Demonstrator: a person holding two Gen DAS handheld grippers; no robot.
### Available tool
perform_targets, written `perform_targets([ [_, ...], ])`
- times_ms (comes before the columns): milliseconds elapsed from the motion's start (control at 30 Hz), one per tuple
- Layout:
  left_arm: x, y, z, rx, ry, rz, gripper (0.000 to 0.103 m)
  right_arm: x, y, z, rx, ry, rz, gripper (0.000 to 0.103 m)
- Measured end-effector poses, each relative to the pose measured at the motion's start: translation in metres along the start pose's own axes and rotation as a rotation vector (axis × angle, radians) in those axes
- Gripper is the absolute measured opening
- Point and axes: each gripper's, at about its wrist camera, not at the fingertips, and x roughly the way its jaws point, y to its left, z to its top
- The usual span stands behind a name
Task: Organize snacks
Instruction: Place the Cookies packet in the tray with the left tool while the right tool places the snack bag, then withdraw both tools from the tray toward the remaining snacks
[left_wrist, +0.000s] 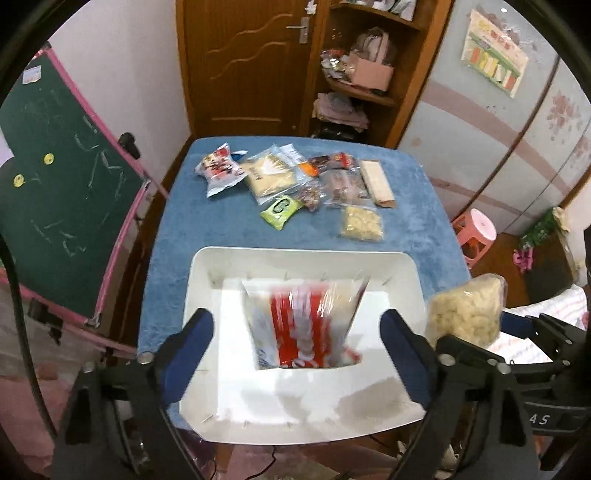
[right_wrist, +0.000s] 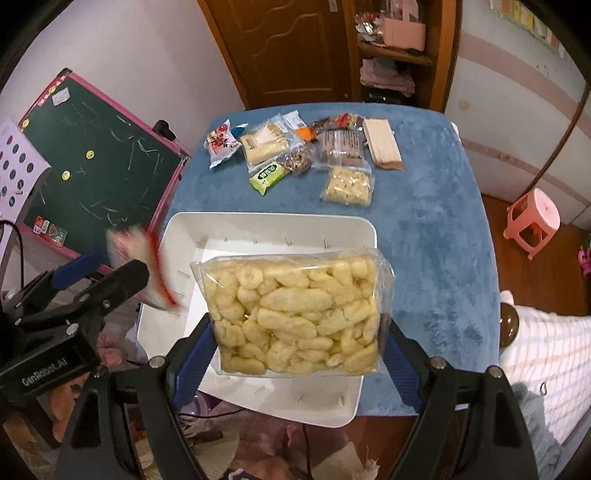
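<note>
My left gripper (left_wrist: 297, 325) is open above the white bin (left_wrist: 207, 269). A red-and-white snack packet (left_wrist: 303, 325) shows blurred between its fingers, over the bin floor, apart from both pads. My right gripper (right_wrist: 295, 332) is shut on a clear bag of yellow puffs (right_wrist: 295, 310) and holds it upright over the bin's near right part (right_wrist: 332, 410); that bag also shows in the left wrist view (left_wrist: 465, 310). Several loose snack packs (left_wrist: 291, 177) lie at the far side of the blue table (left_wrist: 424, 229).
A green chalkboard (left_wrist: 62, 184) stands left of the table. A wooden door (left_wrist: 240, 62) and shelf (left_wrist: 365, 74) are behind. A pink stool (left_wrist: 476, 232) stands to the right. A white checked cloth (right_wrist: 546, 362) lies at the near right.
</note>
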Motion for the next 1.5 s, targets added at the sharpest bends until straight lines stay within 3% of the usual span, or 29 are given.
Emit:
perform_targets([
  [167, 0.0, 0.005, -0.002, -0.025, 0.025, -0.005, 0.092, 0.005, -0.002, -0.005, 0.016, 0.012, 0.007, 0.086],
  [500, -0.014, 0.003, -0.003, -0.032, -0.011, -0.011, 0.092, 0.0, -0.001, -0.015, 0.011, -0.005, 0.031, 0.088],
  [667, -0.019, 0.002, -0.005, -0.04, -0.027, -0.022, 0.092, -0.006, 0.001, -0.018, 0.0, -0.048, 0.007, 0.098],
  [1500, -0.056, -0.031, -0.017, -0.047, -0.121, 0.013, 0.092, -0.045, -0.007, -0.034, -0.101, -0.183, -0.004, 0.098],
])
